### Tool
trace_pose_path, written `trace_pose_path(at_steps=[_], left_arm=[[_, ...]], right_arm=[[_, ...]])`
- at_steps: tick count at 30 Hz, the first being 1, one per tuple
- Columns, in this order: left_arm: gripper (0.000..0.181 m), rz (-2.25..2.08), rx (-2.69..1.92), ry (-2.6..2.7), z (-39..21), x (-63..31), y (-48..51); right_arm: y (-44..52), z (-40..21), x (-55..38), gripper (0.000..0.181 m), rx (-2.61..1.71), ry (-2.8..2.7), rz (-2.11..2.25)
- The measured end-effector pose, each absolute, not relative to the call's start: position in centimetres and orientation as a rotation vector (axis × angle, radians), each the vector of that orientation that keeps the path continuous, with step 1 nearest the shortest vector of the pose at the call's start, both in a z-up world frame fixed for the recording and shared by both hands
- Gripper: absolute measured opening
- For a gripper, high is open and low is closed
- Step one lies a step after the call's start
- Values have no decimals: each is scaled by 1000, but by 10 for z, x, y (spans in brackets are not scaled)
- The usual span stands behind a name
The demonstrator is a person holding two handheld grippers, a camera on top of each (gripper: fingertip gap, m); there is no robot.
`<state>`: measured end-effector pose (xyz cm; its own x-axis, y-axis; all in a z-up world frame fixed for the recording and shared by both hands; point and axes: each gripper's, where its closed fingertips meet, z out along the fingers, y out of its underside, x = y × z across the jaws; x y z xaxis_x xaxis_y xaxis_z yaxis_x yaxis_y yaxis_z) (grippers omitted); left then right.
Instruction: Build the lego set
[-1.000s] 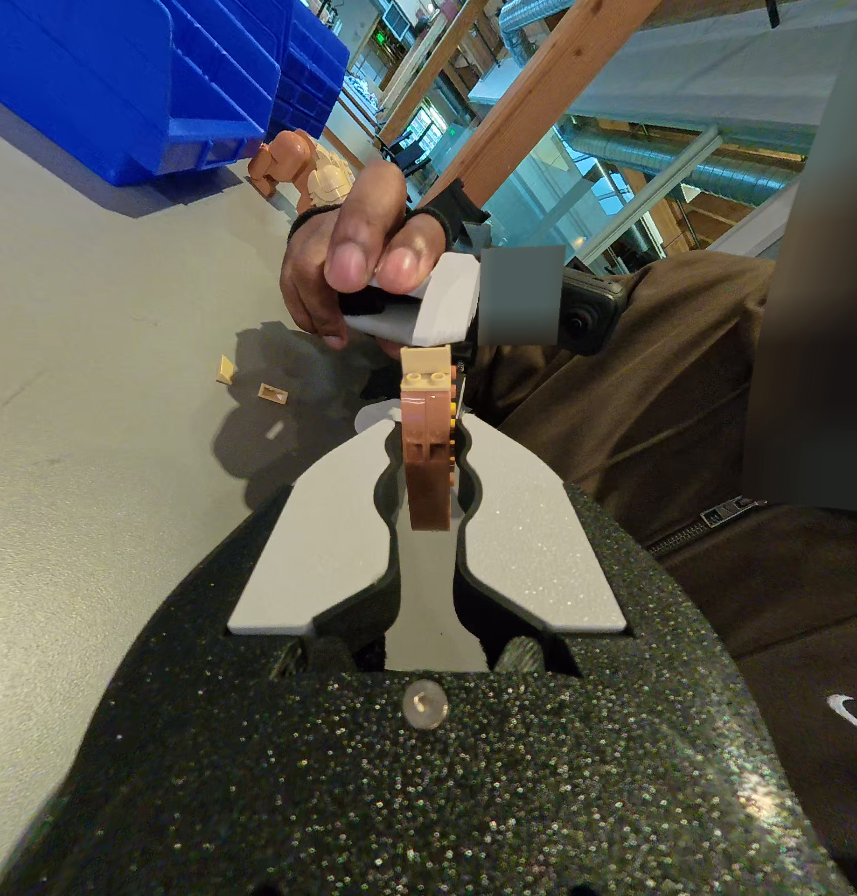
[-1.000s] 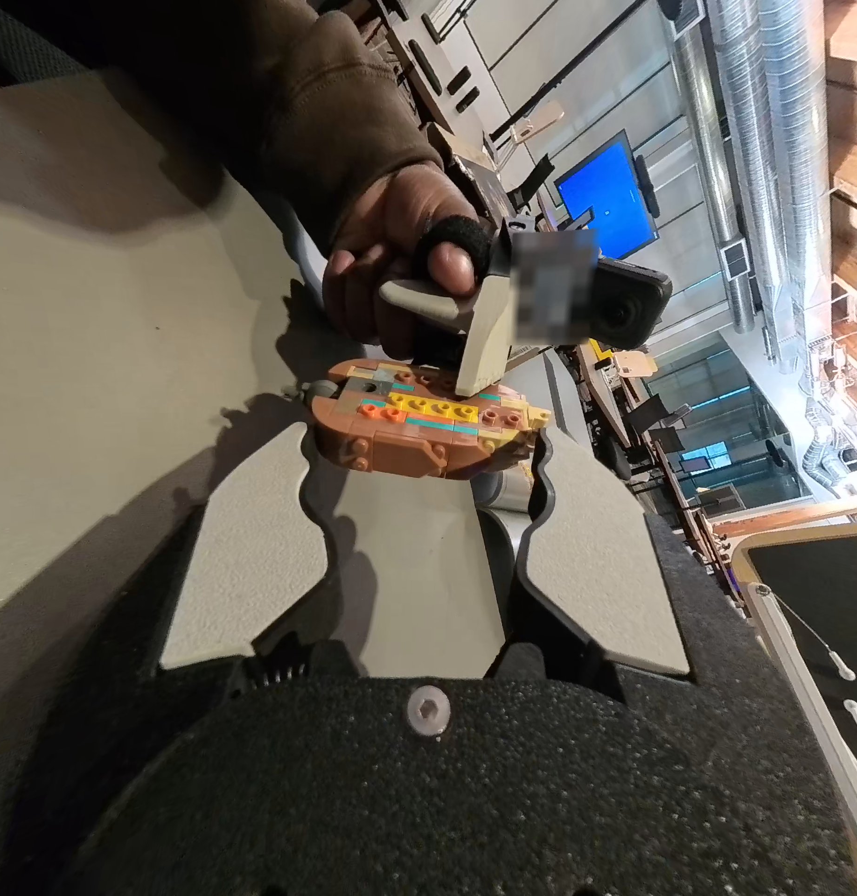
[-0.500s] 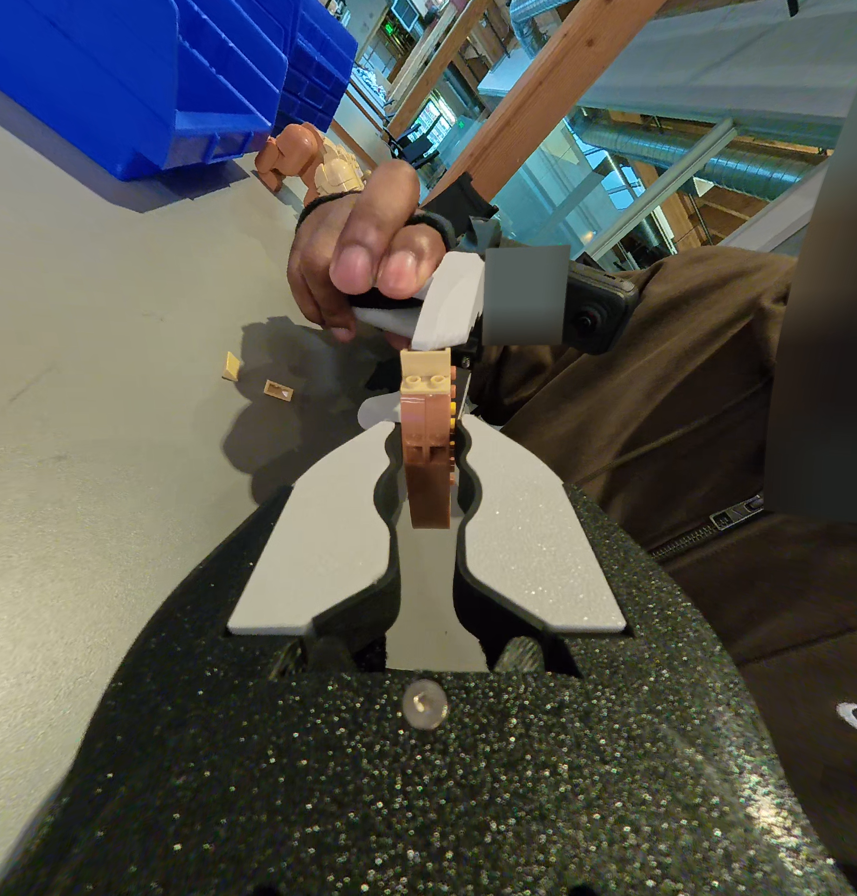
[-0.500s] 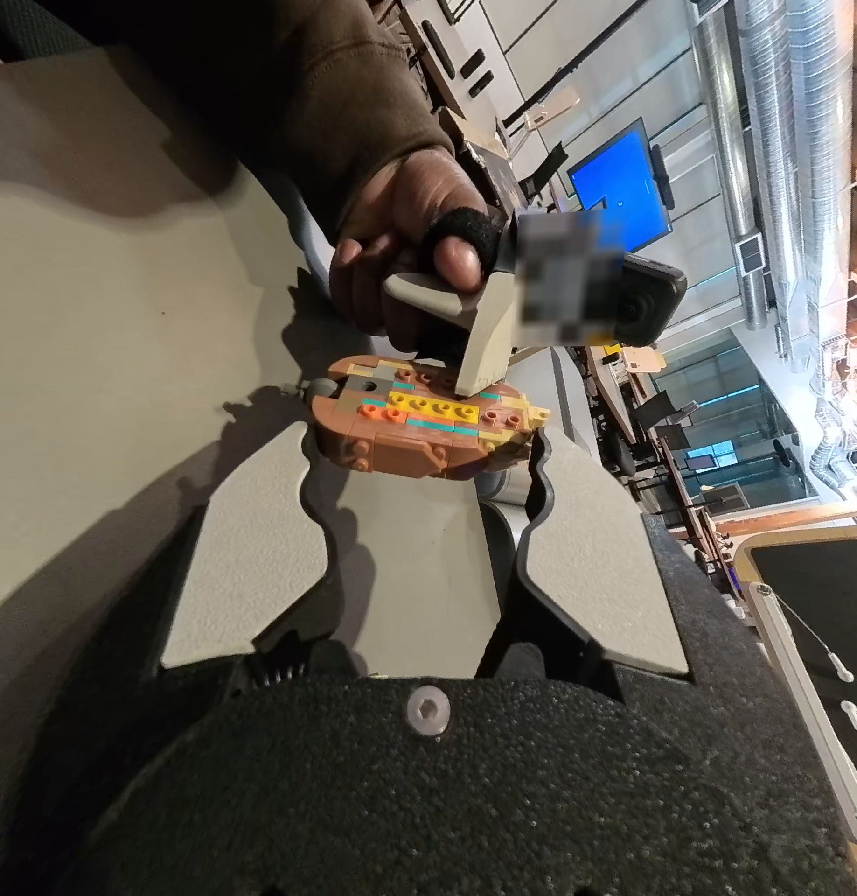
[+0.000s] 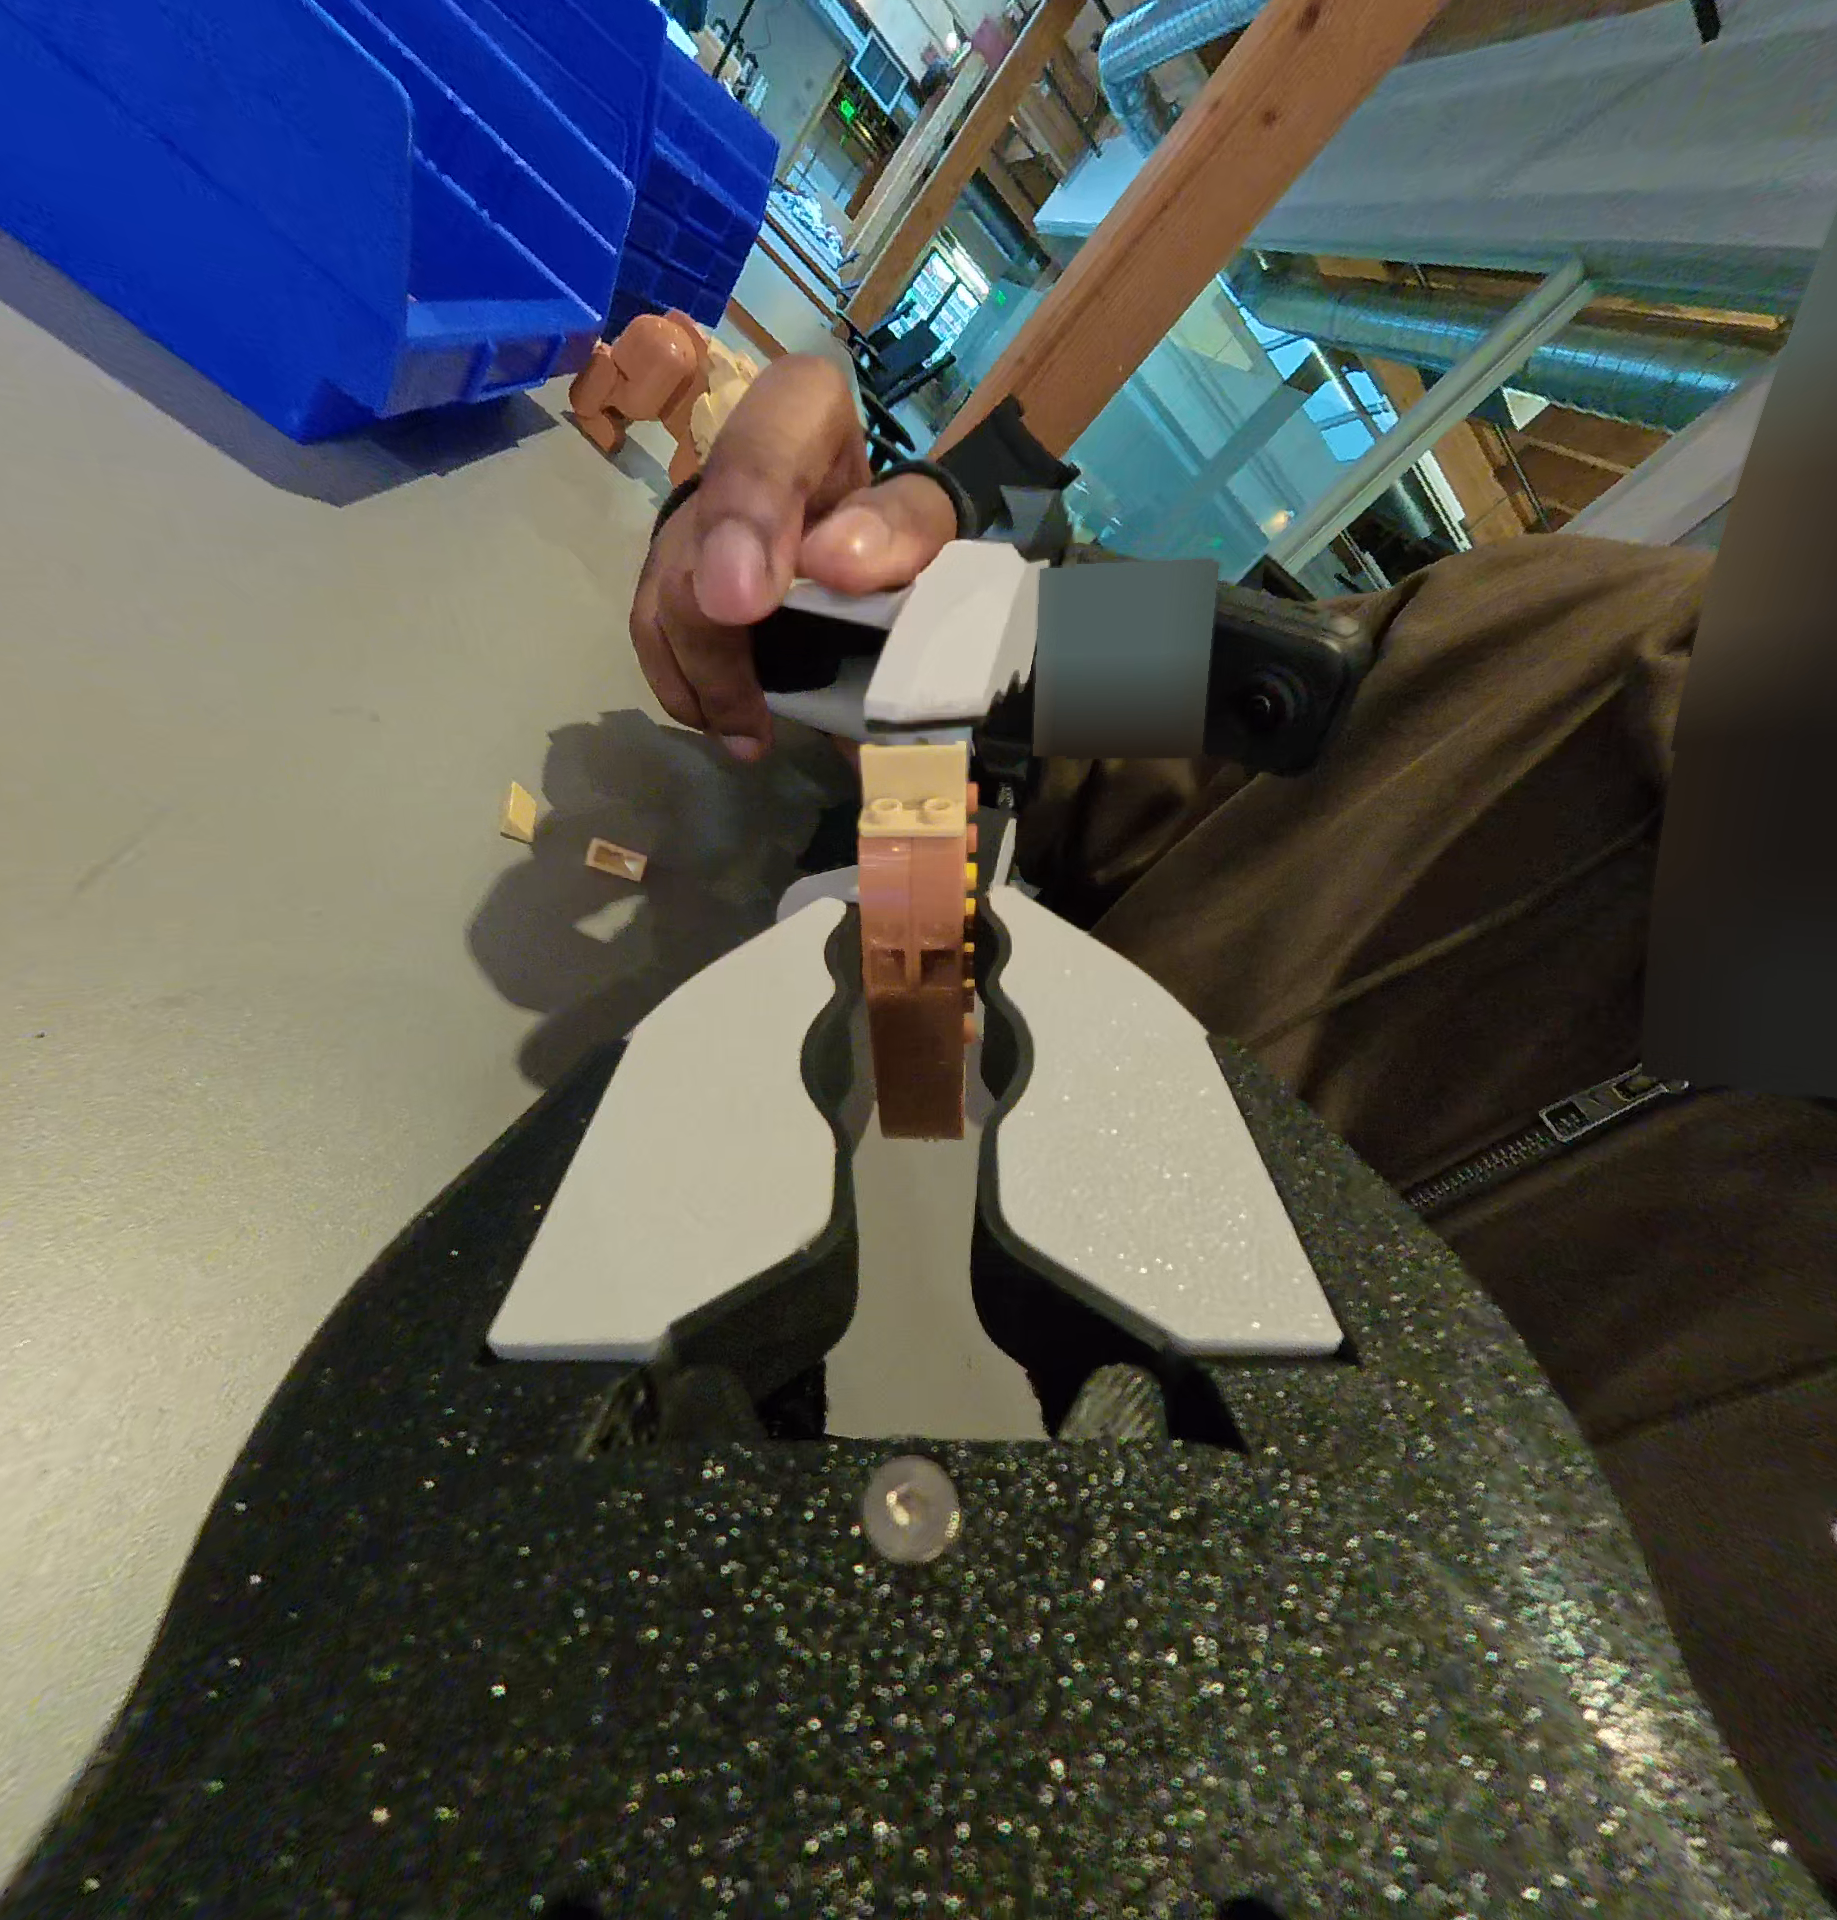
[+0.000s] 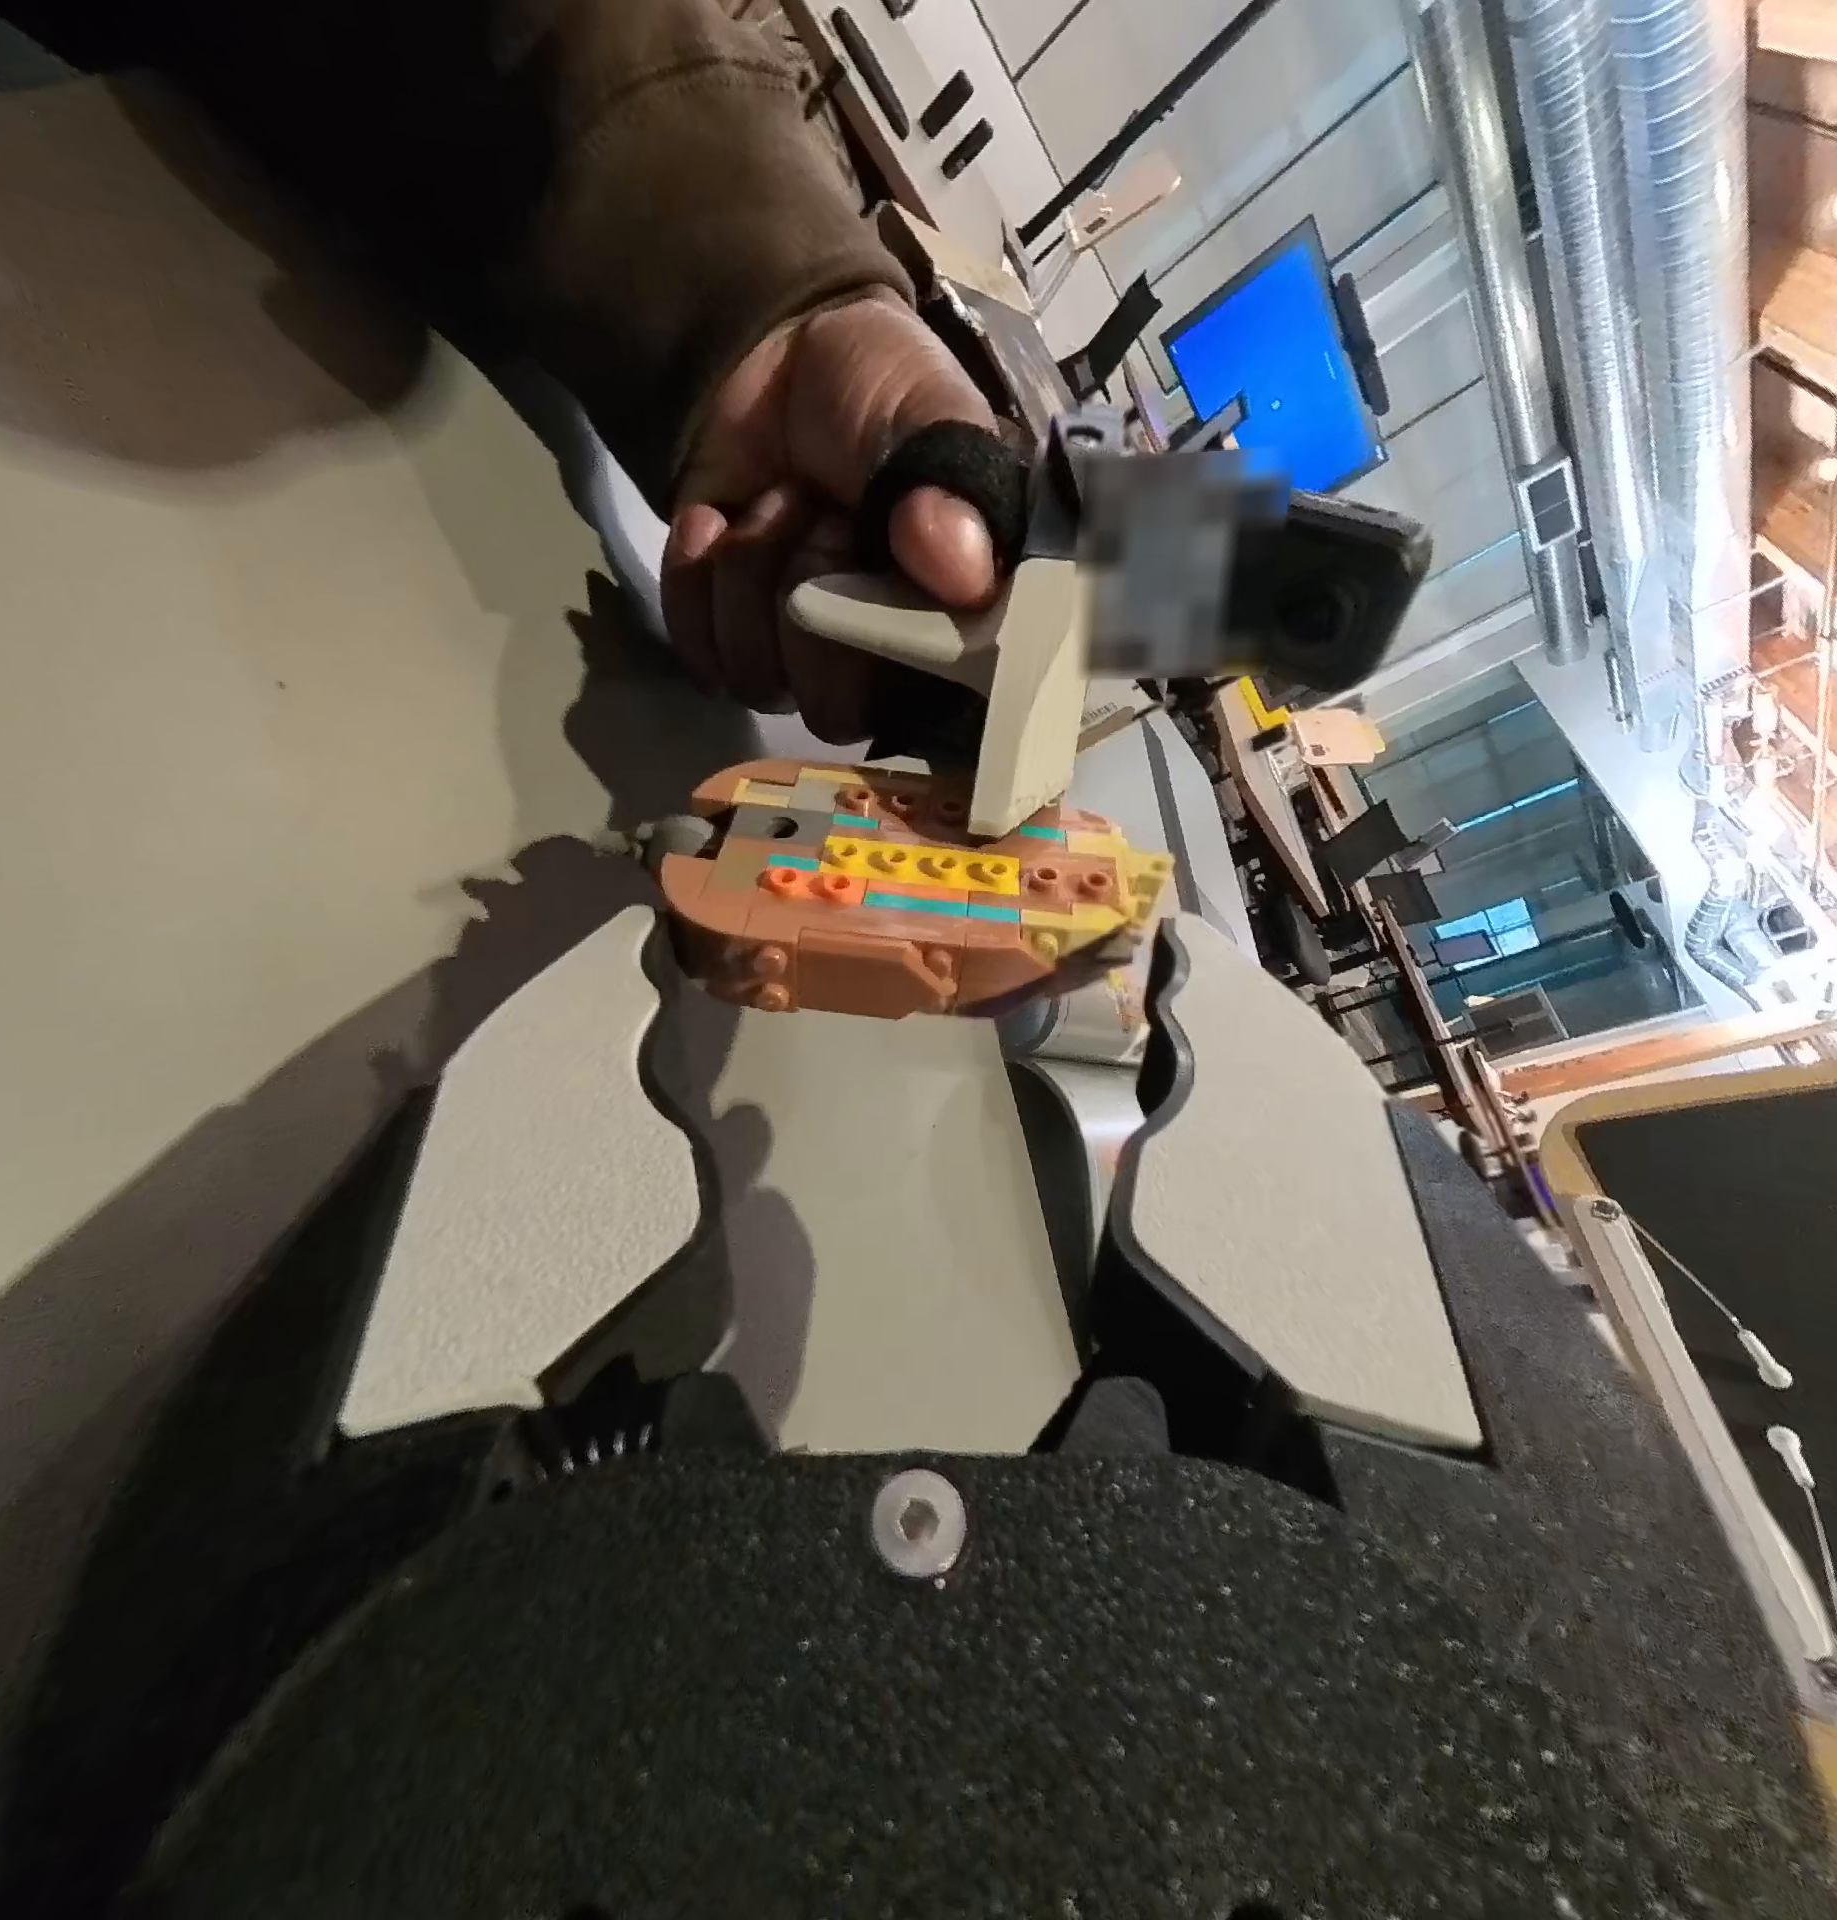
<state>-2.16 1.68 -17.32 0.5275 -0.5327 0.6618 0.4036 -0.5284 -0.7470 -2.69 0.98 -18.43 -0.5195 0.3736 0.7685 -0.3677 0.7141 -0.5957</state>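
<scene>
My left gripper point(image 5: 914, 920) is shut on a flat brown lego assembly point(image 5: 914, 997) and holds it edge-on above the grey table point(image 5: 218, 831), with a tan brick point(image 5: 912, 790) at its far end. In the right wrist view the assembly point(image 6: 893, 935) shows its studded face with yellow, orange and teal plates, and a left finger point(image 6: 1028, 727) presses on it. My right gripper point(image 6: 909, 935) is wide open, and the assembly spans the gap just past its tips. One right finger point(image 5: 935, 655) is at the tan end. I cannot tell whether they touch.
Blue bins point(image 5: 270, 208) stand at the table's back left, with a brown and tan lego figure point(image 5: 654, 384) beside them. Two small tan pieces point(image 5: 519, 810) point(image 5: 615, 860) lie on the table. The person's brown jacket point(image 5: 1413, 935) fills the right side. A framed black board point(image 6: 1724, 1247) is at the right. Both grippers' tips are close together, under 4 cm apart.
Nothing has visibly changed beyond a slight shift of both views. The left gripper keeps its hold on the assembly. The right gripper stays open around it.
</scene>
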Motion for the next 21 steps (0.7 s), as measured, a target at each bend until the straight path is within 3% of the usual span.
trace_pose_path(at_steps=[12, 21], left_arm=[[20, -1101, -1729, 58, -169, -38, 18], [20, -968, -1768, 17, -178, -50, 24]], right_arm=[[37, -183, -31, 83, -181, -1944, 1028], [92, -204, -36, 59, -425, -2039, 971]])
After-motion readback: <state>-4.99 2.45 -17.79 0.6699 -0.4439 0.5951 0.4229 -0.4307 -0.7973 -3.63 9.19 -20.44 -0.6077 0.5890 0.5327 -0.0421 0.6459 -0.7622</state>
